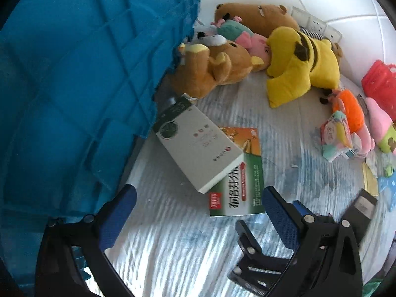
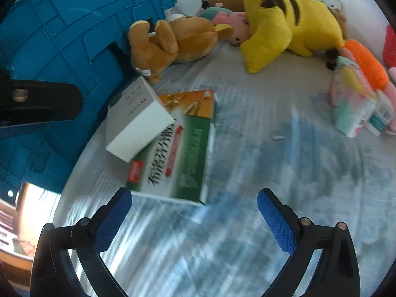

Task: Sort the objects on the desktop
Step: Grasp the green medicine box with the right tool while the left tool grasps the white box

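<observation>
A white box point(image 1: 198, 146) lies tilted across a green and orange medicine box point(image 1: 241, 180) on the pale cloth, next to a blue crate point(image 1: 74, 86). Both boxes show in the right wrist view, white box point(image 2: 138, 121) on the green box point(image 2: 183, 153). My left gripper point(image 1: 198, 205) is open and empty, just short of the boxes. My right gripper point(image 2: 195, 210) is open and empty, close to the green box's near edge. Part of the right gripper point(image 1: 297, 242) shows in the left wrist view.
Plush toys lie at the back: a brown bear point(image 2: 170, 42), a yellow striped one point(image 2: 284, 24), a pink one point(image 1: 252, 44). An orange toy point(image 2: 366, 61) and a pastel packet point(image 2: 351, 104) lie at the right. A red container point(image 1: 381, 84) stands at the far right.
</observation>
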`<control>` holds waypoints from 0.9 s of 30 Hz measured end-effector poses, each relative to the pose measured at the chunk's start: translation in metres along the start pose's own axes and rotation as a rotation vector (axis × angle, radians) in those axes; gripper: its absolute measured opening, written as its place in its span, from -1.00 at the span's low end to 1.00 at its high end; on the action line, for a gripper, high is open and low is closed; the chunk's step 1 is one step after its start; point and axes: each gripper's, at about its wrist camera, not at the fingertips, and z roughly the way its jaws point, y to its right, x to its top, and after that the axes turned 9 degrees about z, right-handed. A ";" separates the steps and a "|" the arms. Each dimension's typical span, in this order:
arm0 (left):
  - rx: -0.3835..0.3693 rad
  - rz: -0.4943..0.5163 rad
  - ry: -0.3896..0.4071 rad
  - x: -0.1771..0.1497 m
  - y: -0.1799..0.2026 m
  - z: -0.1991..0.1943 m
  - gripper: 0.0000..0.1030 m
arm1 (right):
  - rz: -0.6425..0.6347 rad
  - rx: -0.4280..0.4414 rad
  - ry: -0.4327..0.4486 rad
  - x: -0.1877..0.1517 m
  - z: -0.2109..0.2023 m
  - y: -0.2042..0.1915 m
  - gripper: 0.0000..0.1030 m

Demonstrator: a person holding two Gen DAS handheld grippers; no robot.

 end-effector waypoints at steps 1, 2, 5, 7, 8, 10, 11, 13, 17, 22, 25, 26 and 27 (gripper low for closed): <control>-0.016 -0.001 0.002 -0.001 -0.001 -0.002 0.98 | 0.006 0.001 0.008 0.000 0.004 -0.002 0.99; -0.026 -0.002 0.003 -0.002 -0.002 -0.004 0.98 | 0.014 0.014 0.020 -0.001 0.008 -0.003 0.99; -0.026 -0.006 0.008 -0.005 -0.003 -0.010 0.98 | -0.012 0.005 0.027 -0.006 0.020 -0.014 0.99; -0.012 -0.003 0.011 -0.006 -0.003 -0.013 0.95 | -0.083 -0.029 0.063 -0.013 0.025 -0.027 1.00; -0.005 -0.002 0.011 -0.006 -0.003 -0.013 0.95 | -0.083 -0.030 0.071 -0.012 0.024 -0.028 0.99; -0.010 0.004 0.011 -0.005 -0.002 -0.012 0.95 | -0.065 -0.055 0.082 -0.009 0.019 -0.024 0.99; -0.007 0.002 0.013 -0.005 -0.002 -0.011 0.95 | -0.044 -0.067 0.097 -0.006 0.012 -0.016 0.80; -0.004 -0.003 0.014 -0.005 -0.001 -0.009 0.95 | 0.009 -0.082 0.121 0.001 -0.005 0.005 0.07; -0.005 -0.024 -0.010 -0.005 0.003 0.005 0.95 | 0.082 -0.196 0.090 0.007 -0.025 0.060 -0.90; 0.014 -0.076 -0.054 -0.006 0.010 0.032 0.95 | 0.194 -0.183 0.071 -0.001 -0.060 0.118 -0.85; 0.045 -0.075 -0.065 -0.009 0.016 0.046 0.95 | 0.204 -0.132 0.068 -0.007 -0.077 0.125 -0.76; 0.049 -0.070 -0.060 -0.014 0.018 0.048 0.95 | 0.197 -0.113 0.066 -0.010 -0.082 0.124 -0.75; 0.051 -0.062 -0.050 -0.021 0.019 0.051 0.95 | 0.191 -0.102 0.065 -0.012 -0.084 0.123 -0.75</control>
